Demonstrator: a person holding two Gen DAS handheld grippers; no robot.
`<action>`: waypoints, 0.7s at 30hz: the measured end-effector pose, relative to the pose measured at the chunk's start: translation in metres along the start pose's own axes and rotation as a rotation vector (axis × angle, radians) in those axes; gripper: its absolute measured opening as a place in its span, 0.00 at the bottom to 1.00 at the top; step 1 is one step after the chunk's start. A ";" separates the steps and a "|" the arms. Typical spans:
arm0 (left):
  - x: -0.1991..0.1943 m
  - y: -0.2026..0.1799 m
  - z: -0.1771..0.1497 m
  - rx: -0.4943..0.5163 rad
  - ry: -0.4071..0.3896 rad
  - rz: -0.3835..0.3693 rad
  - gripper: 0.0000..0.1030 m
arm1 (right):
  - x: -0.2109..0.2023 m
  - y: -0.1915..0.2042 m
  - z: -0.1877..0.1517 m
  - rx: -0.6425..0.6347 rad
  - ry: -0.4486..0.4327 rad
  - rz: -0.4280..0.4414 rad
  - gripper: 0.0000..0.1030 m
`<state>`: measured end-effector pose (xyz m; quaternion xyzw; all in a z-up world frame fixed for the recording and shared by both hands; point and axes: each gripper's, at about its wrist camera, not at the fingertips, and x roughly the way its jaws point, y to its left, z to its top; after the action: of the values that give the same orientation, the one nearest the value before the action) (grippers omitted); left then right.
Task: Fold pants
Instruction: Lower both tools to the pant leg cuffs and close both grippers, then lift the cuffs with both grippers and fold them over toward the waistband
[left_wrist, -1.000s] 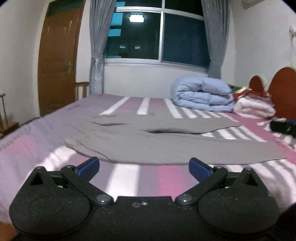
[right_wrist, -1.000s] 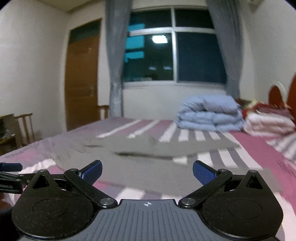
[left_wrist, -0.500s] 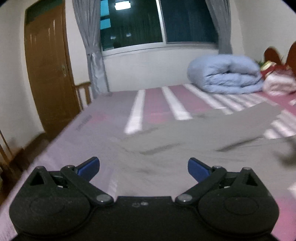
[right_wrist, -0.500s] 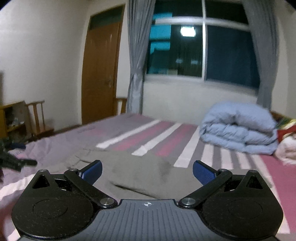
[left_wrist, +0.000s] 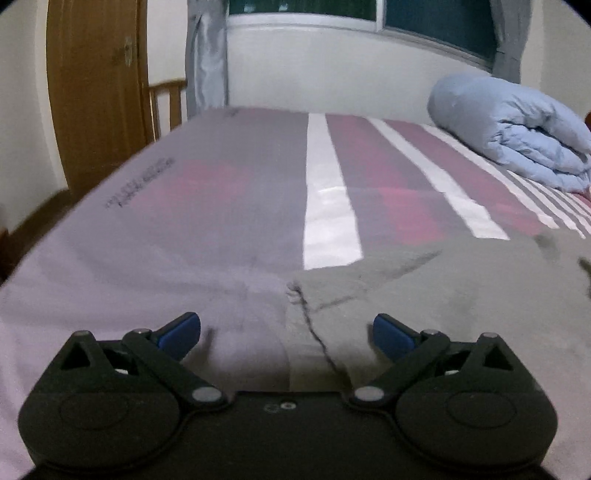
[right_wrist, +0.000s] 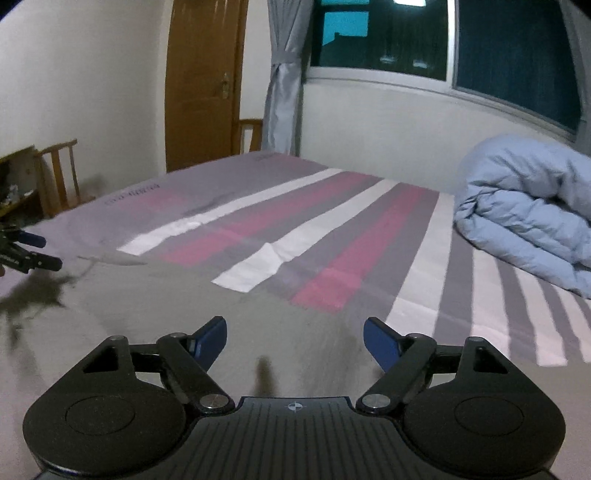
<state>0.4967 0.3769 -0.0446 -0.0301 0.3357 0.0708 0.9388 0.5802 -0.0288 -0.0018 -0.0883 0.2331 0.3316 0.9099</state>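
Pants (left_wrist: 424, 295), grey and soft, lie flat on the striped bed sheet (left_wrist: 229, 206). In the left wrist view one corner of them, with a dark seam line, reaches in between the blue pads of the left gripper (left_wrist: 286, 330). The jaws stand wide apart with nothing pinched; they have just been closing a little, and only the corner of the cloth lies between them, untouched as far as I can tell. The gripper is pitched down toward the mattress, low over the edge of the garment. A likely slip here: if the pads shut before the corner is well between them, they may catch the sheet along with the cloth, or only the top layer, and the fold would drag crooked.

In the right wrist view the pants (right_wrist: 155, 306) spread across the lower left, and the right gripper (right_wrist: 295, 338) hangs low over their far edge, tilted down less steeply. Its jaws have just been closing too, more markedly, yet remain released with bare cloth beneath and no pinch visible. The left gripper (right_wrist: 26, 251) shows small at the left border. The picture is blurred, so the two grabs may land unevenly and skew the fold. A rolled blue duvet (right_wrist: 524, 206) sits well clear at the right.
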 end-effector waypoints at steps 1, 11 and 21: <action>0.008 0.004 0.003 -0.001 0.003 -0.011 0.88 | 0.008 -0.006 -0.001 0.000 0.002 0.012 0.79; 0.060 0.001 0.020 0.069 0.089 -0.143 0.64 | 0.051 -0.018 -0.004 -0.043 0.051 0.061 0.55; 0.056 -0.019 0.016 0.139 0.048 -0.177 0.20 | 0.062 -0.011 -0.011 -0.097 0.133 0.091 0.11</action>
<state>0.5525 0.3664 -0.0674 0.0037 0.3584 -0.0364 0.9329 0.6250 -0.0053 -0.0411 -0.1435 0.2805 0.3770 0.8709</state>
